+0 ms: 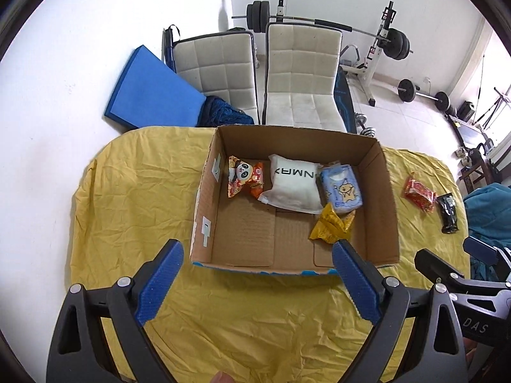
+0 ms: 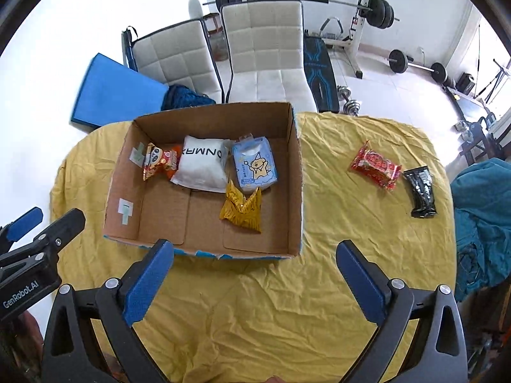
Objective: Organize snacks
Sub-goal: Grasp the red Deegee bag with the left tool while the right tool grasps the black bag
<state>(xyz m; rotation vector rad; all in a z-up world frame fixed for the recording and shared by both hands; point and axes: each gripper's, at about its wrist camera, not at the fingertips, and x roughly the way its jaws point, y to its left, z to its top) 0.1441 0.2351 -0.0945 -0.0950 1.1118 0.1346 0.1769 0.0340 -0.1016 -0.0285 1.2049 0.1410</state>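
Observation:
An open cardboard box (image 1: 380,198) (image 2: 295,175) stands on the yellow-covered table. Inside lie a panda snack pack (image 1: 244,177) (image 2: 158,159), a white pouch (image 1: 295,185) (image 2: 201,166), a light blue pack (image 1: 341,188) (image 2: 255,166) and a yellow packet (image 1: 332,225) (image 2: 242,209). A red snack pack (image 1: 419,193) (image 2: 375,164) and a black packet (image 1: 448,212) (image 2: 421,191) lie on the cloth right of the box. My left gripper (image 1: 257,255) is open just before the box's near wall. My right gripper (image 2: 255,257) is open near the box's front right corner. Both hold nothing.
The yellow cloth (image 2: 335,217) covers the table. Two white chairs (image 1: 300,73) (image 2: 265,51) stand behind the table, with a blue mat (image 1: 153,89) against the wall. Weight-lifting gear (image 2: 377,9) fills the back right. A teal cloth (image 2: 482,217) sits at the right edge.

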